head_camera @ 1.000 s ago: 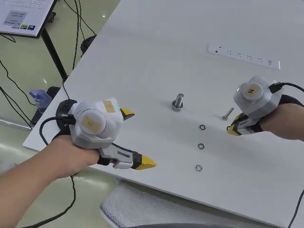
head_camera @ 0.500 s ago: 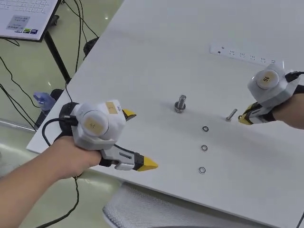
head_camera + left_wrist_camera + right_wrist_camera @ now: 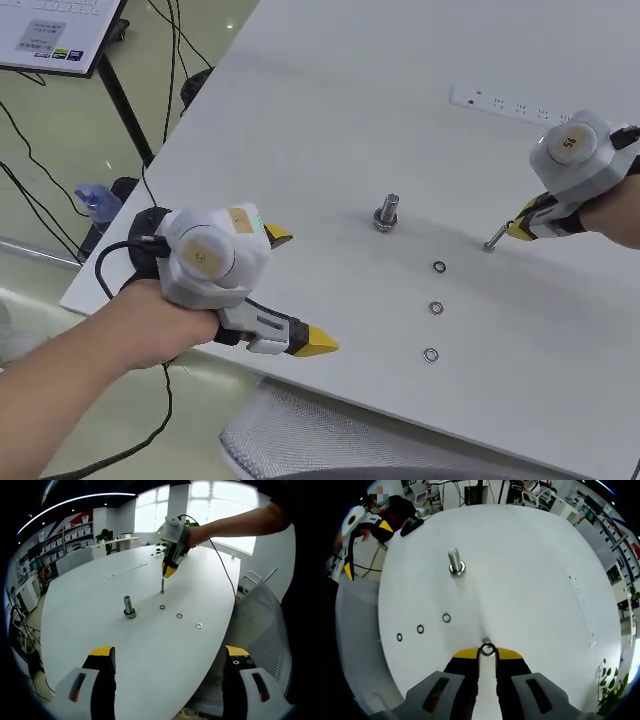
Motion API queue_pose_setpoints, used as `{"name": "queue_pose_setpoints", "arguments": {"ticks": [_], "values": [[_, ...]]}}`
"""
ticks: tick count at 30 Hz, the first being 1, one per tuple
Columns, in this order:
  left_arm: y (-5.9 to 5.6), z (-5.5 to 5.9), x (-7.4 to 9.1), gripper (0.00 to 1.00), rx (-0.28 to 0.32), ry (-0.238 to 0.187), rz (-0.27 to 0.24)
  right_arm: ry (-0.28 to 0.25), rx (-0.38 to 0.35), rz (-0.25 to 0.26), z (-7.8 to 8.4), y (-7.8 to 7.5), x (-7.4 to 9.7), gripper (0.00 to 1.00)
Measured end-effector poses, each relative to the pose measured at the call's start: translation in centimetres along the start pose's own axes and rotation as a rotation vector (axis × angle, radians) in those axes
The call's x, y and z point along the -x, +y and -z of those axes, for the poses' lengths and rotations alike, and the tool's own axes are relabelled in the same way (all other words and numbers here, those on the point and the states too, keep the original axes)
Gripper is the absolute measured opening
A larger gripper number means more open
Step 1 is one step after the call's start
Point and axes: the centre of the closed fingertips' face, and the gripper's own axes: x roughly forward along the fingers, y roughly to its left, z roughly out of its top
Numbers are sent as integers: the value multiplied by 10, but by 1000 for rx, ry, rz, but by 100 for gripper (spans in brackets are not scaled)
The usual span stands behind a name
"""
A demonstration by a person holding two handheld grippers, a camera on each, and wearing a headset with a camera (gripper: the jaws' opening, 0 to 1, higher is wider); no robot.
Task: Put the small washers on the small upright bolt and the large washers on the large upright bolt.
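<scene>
Washers (image 3: 436, 308): three loose ones, flat on the white table (image 3: 330, 120), in a short row. In the right gripper view they lie ahead and to the left of the right gripper (image 3: 520, 231) fingertips, the nearest one near, the farthest well apart.

One more ring, the held washer (image 3: 487, 650): caught between the two yellow tips of the right gripper. Jaws drawn almost together on it, flat face turned back toward that gripper's camera.

Small bolt (image 3: 494, 238): upright, directly under those tips, its top touching or just short of them. Cannot tell whether the held washer is already over the thread.

Large bolt (image 3: 386, 213): upright on its head, well ahead of the right fingertips and slightly left, apart from everything else.

Left gripper (image 3: 297, 290): held at the near table edge, jaws spread wide with nothing between them. One tip over the table, the other out past the edge above a grey chair (image 3: 300, 440). From its own view, large bolt ahead between the two fingers and slightly left, row of washers just right of it, small bolt farther on beneath the right gripper.

Power strip (image 3: 510, 105): far beyond the right fingertips.
</scene>
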Motion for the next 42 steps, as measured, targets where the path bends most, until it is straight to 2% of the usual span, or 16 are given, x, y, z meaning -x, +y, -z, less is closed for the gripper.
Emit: {"name": "queue_pose_setpoints", "arguments": {"ticks": [15, 24, 32, 42], "values": [[1, 4, 1, 92, 9, 3, 7, 29, 9, -10, -1, -2, -10, 12], [2, 5, 1, 91, 15, 5, 9, 36, 8, -16, -1, -1, -13, 12], [3, -1, 1, 89, 19, -13, 7, 45, 11, -21, -1, -1, -17, 12], [2, 4, -1, 88, 25, -3, 8, 59, 11, -32, 4, 1, -27, 12]]}}
